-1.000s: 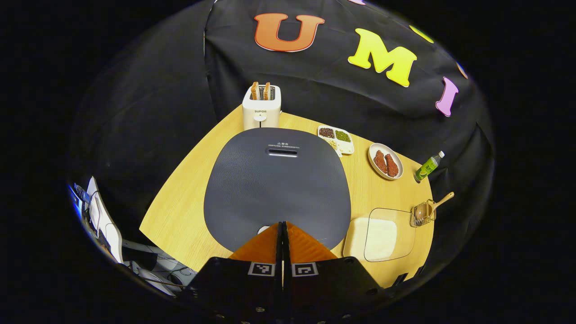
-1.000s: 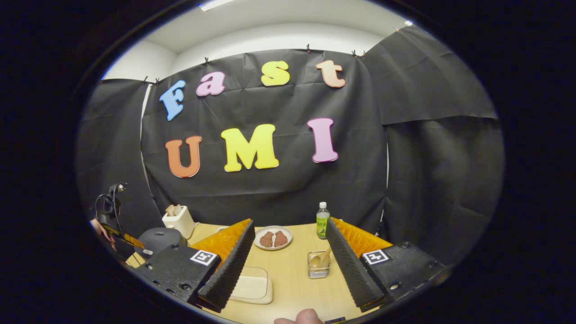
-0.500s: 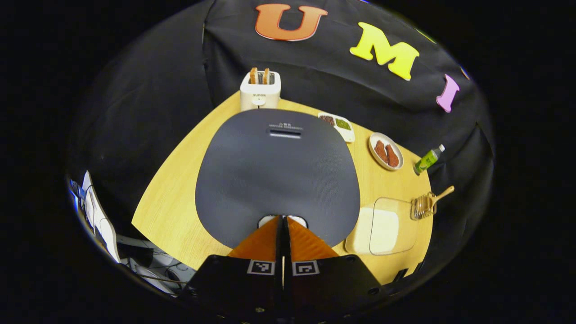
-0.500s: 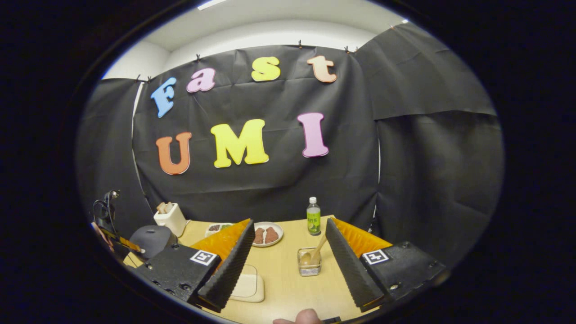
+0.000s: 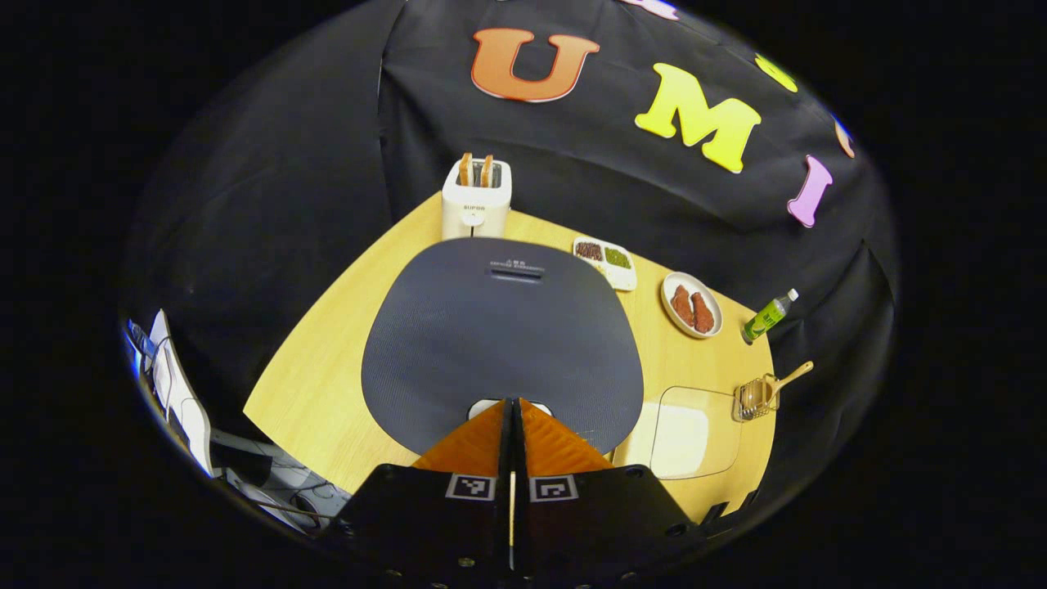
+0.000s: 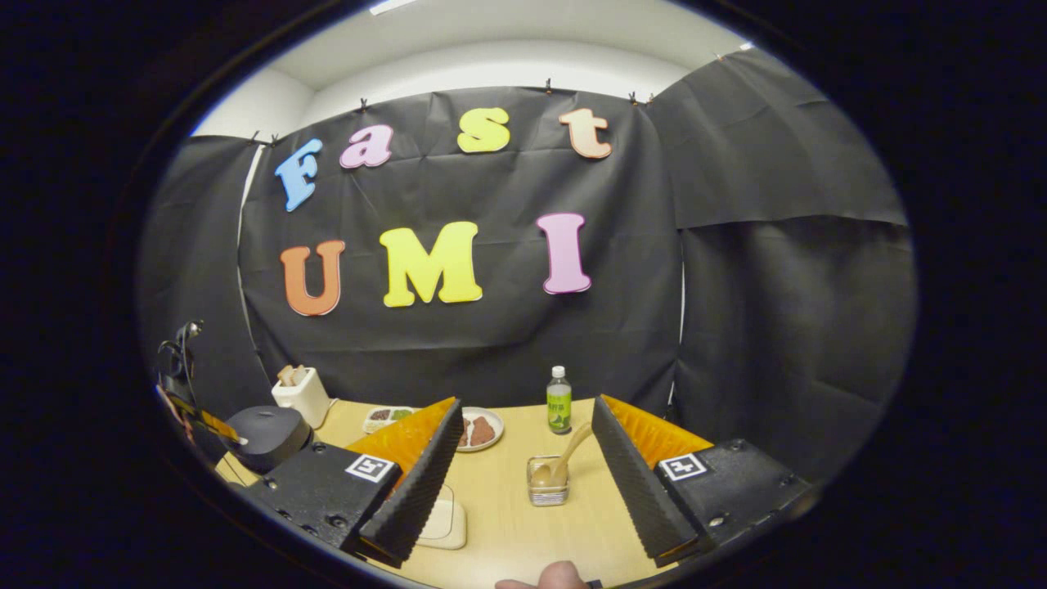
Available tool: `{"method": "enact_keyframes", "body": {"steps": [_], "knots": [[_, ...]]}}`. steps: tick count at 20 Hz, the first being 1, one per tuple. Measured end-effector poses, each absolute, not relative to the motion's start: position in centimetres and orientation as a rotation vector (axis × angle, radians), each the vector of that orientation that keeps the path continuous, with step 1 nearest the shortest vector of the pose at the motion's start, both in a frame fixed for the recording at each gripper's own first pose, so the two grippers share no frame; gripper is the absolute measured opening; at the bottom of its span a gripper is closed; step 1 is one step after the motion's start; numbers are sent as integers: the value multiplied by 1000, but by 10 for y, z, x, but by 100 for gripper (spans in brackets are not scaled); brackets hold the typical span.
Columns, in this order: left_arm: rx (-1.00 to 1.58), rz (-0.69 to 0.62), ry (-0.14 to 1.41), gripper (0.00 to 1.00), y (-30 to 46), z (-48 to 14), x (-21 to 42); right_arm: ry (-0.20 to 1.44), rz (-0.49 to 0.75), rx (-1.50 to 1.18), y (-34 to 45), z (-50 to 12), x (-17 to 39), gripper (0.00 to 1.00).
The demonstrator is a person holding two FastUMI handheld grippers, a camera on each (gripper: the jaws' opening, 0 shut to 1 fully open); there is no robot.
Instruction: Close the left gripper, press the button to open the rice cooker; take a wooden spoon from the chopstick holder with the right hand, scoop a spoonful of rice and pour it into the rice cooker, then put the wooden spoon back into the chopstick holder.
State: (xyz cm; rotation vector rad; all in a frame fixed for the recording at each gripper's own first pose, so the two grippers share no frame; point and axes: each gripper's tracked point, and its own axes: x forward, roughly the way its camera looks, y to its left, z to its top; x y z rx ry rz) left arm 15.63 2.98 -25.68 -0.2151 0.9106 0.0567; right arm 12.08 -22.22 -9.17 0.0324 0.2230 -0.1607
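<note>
While the left gripper (image 5: 512,402) sat at the bottom centre of the left gripper view, its two fingers were pressed flat together with nothing between them, their tips over the pale button (image 5: 483,406) at the near edge of the rice cooker (image 5: 501,339). Whether the tips touched the button could not be told. The cooker's dark lid lay down, filling the middle of the frame on the wooden table (image 5: 327,384). To the lower right of the cooker was a clear container of rice (image 5: 683,431), and just beyond it, near the right edge of the table, the chopstick holder (image 5: 753,397) with the wooden spoon (image 5: 787,378) leaning out toward the right. Farther up stood a plate of meat (image 5: 691,304), a green bottle (image 5: 767,315), a divided tray of beans (image 5: 605,262) and, at the far edge, a toaster (image 5: 476,201) with two slices in it.

In the right gripper view, the right gripper (image 6: 523,462) was spread wide and held nothing. A fingertip (image 6: 556,576) showed at the bottom edge. Between the fingers, in the lower centre, stood the chopstick holder (image 6: 548,484) with the wooden spoon (image 6: 566,455) tilted to the upper right. The rice cooker (image 6: 263,433) sat at the lower left.
</note>
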Motion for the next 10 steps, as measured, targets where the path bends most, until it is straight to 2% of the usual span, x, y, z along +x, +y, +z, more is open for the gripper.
{"method": "enact_keyframes", "body": {"steps": [3, 4, 5, 6, 7, 9, 10], "knots": [[-218, 51, 799, 5, 27, -216, 166, 214, -172, 26, -226, -86, 117, 100], [-230, 44, 754, 16, 23, -201, 173, 210, -172, 24, -226, -84, 115, 100], [-244, 25, 697, 20, 18, -184, 178, 206, -172, 22, -226, -82, 114, 100], [-235, 18, 643, 32, 17, -169, 184, 204, -172, 21, -226, -81, 114, 100], [-208, 18, 587, 35, 18, -156, 191, 201, -171, 18, -226, -79, 113, 100], [-188, -3, 511, 36, 12, -134, 197, 192, -171, 10, -226, -76, 110, 100], [-187, -16, 474, 58, 8, -120, 199, 189, -170, 5, -226, -75, 110, 100]]}}
